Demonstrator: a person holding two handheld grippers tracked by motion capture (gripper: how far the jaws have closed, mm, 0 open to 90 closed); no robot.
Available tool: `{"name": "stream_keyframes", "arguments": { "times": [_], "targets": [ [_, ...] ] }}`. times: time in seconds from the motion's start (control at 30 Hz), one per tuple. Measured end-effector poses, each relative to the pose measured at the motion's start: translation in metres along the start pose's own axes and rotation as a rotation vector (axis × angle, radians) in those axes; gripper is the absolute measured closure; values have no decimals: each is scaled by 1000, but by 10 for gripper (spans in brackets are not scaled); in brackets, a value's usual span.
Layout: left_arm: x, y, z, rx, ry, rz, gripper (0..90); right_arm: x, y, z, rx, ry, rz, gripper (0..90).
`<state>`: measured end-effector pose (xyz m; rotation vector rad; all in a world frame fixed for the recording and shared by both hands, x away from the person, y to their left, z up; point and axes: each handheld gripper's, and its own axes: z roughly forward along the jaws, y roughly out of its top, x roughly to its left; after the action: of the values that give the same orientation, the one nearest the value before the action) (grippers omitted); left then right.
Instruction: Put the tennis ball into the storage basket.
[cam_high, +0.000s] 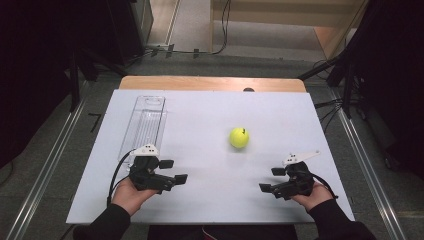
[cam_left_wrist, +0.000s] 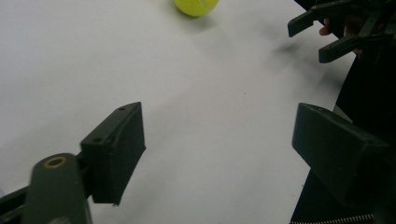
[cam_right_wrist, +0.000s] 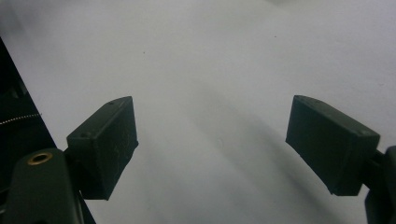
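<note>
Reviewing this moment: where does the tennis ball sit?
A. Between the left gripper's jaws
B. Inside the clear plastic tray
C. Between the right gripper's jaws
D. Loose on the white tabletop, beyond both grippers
D: the tennis ball lies bare on the white tabletop, apart from the clear plastic tray, while the left gripper and right gripper both stand open and empty nearer the person.

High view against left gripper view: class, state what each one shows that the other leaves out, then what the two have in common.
High view alone: the clear plastic tray at the table's left, the wooden table edge, the floor, and both hands. Left gripper view alone: a close look along the left gripper, its jaws apart with nothing between them. Shared: the yellow tennis ball, the white table top, and the right gripper, open.
</note>
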<state>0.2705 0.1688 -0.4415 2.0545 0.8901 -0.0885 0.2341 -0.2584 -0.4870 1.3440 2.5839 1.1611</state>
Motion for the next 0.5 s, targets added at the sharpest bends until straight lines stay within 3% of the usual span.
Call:
{"name": "stream_keyframes", "arguments": {
  "times": [0.33, 0.5],
  "targets": [
    [-4, 11, 9, -15, -3, 18, 123, 0, 0, 0, -1, -2, 0, 146],
    [-5, 17, 14, 0, -2, 22, 76, 0, 0, 0, 0, 0, -1, 146]
  ]
}}
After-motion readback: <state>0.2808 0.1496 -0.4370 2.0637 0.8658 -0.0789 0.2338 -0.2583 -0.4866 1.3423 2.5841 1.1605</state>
